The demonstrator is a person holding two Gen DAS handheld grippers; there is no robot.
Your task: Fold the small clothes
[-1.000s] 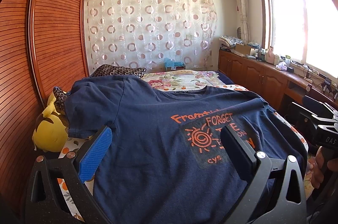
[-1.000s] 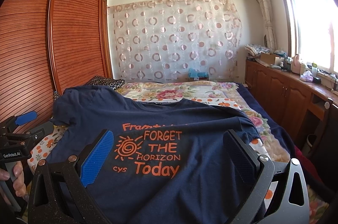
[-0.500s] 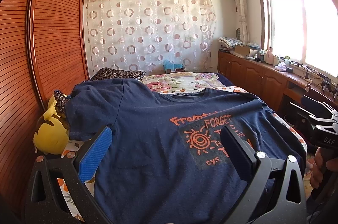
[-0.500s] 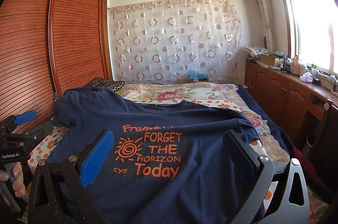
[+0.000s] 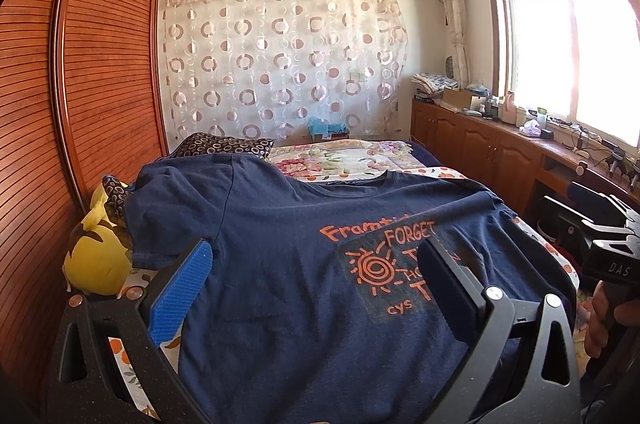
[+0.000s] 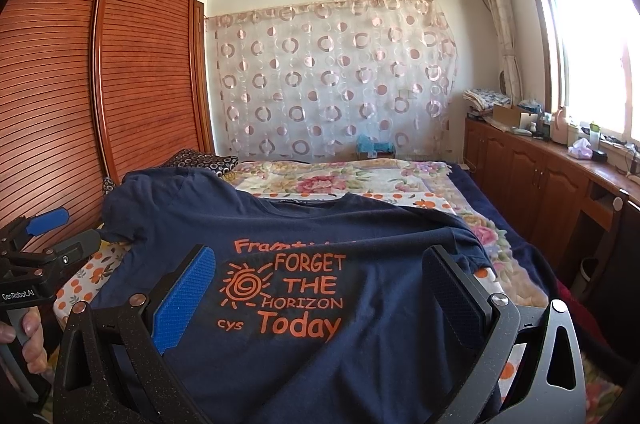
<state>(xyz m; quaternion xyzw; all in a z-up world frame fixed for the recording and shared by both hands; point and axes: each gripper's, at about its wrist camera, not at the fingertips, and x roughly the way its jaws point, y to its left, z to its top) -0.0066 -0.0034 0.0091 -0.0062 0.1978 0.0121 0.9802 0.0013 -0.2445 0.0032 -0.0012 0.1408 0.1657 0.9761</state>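
Two hand-held grippers are in my hands, and both have their fingers spread wide with nothing between them. My left hand-held gripper [image 5: 316, 280] hangs over the left half of the navy T-shirt [image 5: 288, 264], its blue pad [image 5: 180, 292] near the sleeve and its black pad [image 5: 448, 288] in front of the orange print [image 5: 384, 260]. My right hand-held gripper [image 6: 320, 288] hangs over the right half, and between its fingers I read "FORGET THE HORIZON Today" with a small sun. I cannot tell if the fingers touch the cloth. The T-shirt lies spread face up on the bed [image 6: 424, 203], with the collar towards the far end. On the left of the shirt a yellow plush toy [image 5: 98, 264] lies just beside the sleeve, and a dark patterned pillow [image 5: 224, 147] is behind it. A brown slatted wardrobe [image 6: 140, 63] stands along the left side, a curtain with circles [image 6: 328, 79] hangs at the far wall, and low wooden cabinets [image 6: 532, 175] run under the window [image 6: 592, 31].
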